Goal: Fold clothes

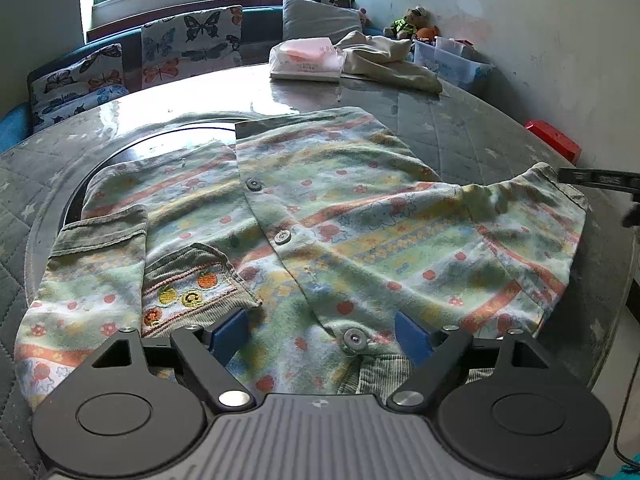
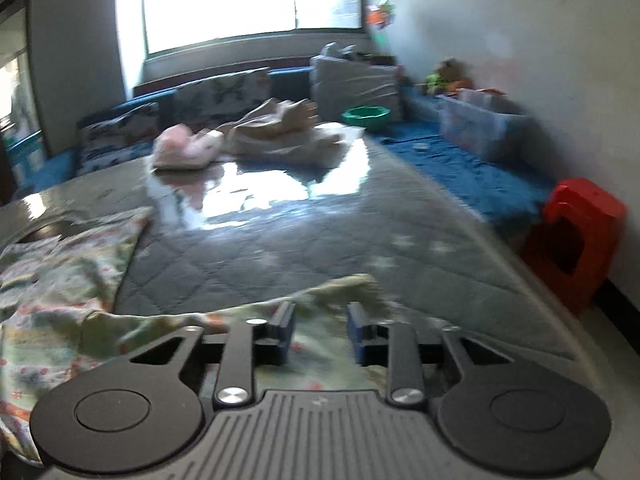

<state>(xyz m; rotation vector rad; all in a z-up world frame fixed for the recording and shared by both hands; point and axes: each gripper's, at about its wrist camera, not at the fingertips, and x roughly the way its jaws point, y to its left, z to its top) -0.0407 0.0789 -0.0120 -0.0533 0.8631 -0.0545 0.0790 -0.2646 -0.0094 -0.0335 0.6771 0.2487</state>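
- Left gripper (image 1: 322, 332): two blue pads on black link arms, each arm pinned by a silver pivot screw.
- Black round discs flank a grey ribbed central housing, below the pads.
- Right gripper (image 2: 320, 334): identical build, blue pads, black arms, silver screws, grey ribbed housing.

The shirt (image 1: 320, 216) looked like soft, matt printed cotton with ribbed corduroy cuffs and dull metal snaps. Under it the table (image 1: 460, 128) was quilted cloth beneath a glossy clear cover — glare everywhere. The red stool (image 2: 576, 236) was shiny plastic.
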